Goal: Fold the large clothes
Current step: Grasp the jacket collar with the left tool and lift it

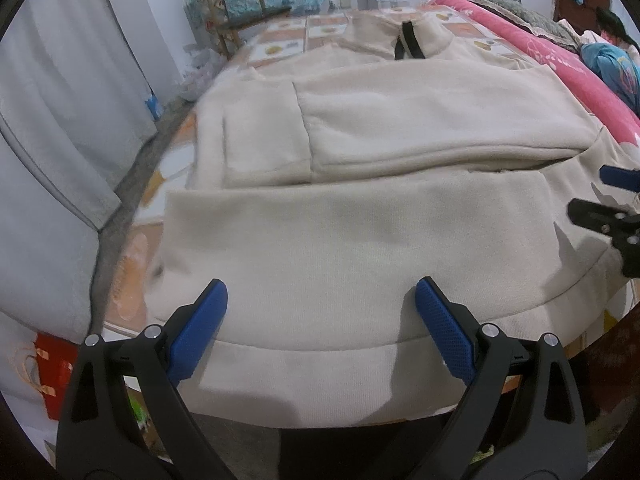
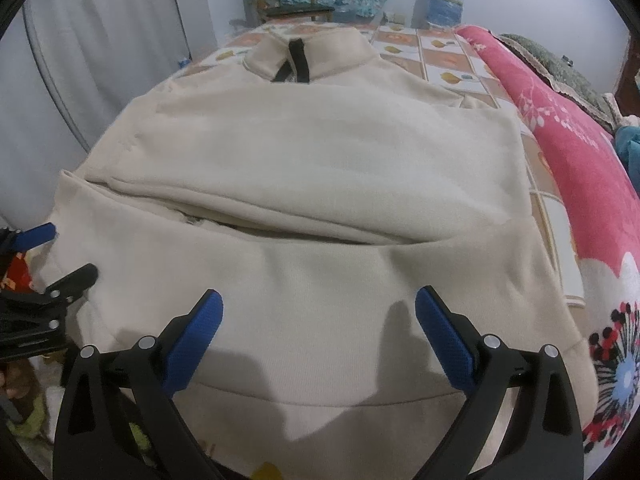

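A large cream sweatshirt (image 1: 360, 216) lies flat on the bed, collar with a black zip (image 1: 408, 42) at the far end. Both sleeves are folded across its body; one cuff (image 1: 264, 136) rests at the left. Its hem band (image 1: 320, 376) hangs over the near edge. My left gripper (image 1: 322, 320) hovers open over the hem's left part, nothing between its fingers. In the right wrist view the same sweatshirt (image 2: 320, 208) fills the frame, and my right gripper (image 2: 318, 330) stands open above the hem's right part. Each gripper shows at the other view's edge: the right gripper (image 1: 600, 196), the left gripper (image 2: 68, 252).
A tiled-pattern sheet (image 2: 448, 64) covers the bed. A pink floral blanket (image 2: 568, 152) runs along the right side. Grey curtains (image 1: 60, 120) hang at the left. A wooden chair (image 1: 236, 12) and a blue water bottle (image 2: 446, 0) stand beyond the bed. A red bag (image 1: 52, 364) sits low left.
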`<state>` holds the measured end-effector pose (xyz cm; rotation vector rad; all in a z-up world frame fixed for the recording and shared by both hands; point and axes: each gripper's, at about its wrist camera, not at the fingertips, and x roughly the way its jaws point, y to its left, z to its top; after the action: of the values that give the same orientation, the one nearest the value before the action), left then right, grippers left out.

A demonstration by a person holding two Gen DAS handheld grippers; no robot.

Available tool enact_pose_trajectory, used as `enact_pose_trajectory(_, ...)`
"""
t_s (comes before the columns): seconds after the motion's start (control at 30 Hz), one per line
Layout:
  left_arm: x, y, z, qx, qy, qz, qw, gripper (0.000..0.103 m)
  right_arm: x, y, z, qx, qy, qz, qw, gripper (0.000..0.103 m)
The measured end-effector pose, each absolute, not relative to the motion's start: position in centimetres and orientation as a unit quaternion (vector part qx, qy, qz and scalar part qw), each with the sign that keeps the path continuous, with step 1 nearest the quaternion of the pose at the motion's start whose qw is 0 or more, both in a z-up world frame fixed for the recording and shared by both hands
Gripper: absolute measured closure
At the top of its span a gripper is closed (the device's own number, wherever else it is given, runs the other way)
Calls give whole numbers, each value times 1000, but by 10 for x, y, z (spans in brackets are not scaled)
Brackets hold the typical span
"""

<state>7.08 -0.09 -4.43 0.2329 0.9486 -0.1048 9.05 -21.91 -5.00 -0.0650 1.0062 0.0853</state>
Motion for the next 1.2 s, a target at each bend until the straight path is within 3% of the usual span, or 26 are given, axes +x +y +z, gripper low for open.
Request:
enact_pose_trajectory(0.3, 97, 29, 15, 100, 403, -80, 906, 12, 99, -232, 5, -32, 470, 87, 878, 9)
enact_pose_trajectory(0.67, 219, 22, 80, 46, 372, -172, 911, 12, 196, -267, 65, 59, 484, 134, 863, 9)
enact_pose_trajectory(0.83, 292, 0, 76, 2, 386, -187, 903, 12, 273, -284, 63, 102, 502, 122, 850, 9)
enact_pose_trajectory(1.1, 401, -37, 27, -68, 444, -181, 875, 12, 392, -293, 11, 166, 550, 88, 814, 9)
enact_pose_trajectory(1.2, 422, -44, 6, -83, 468, -180, 861, 26, 421, -294, -6, 170, 554, 77, 812, 9)
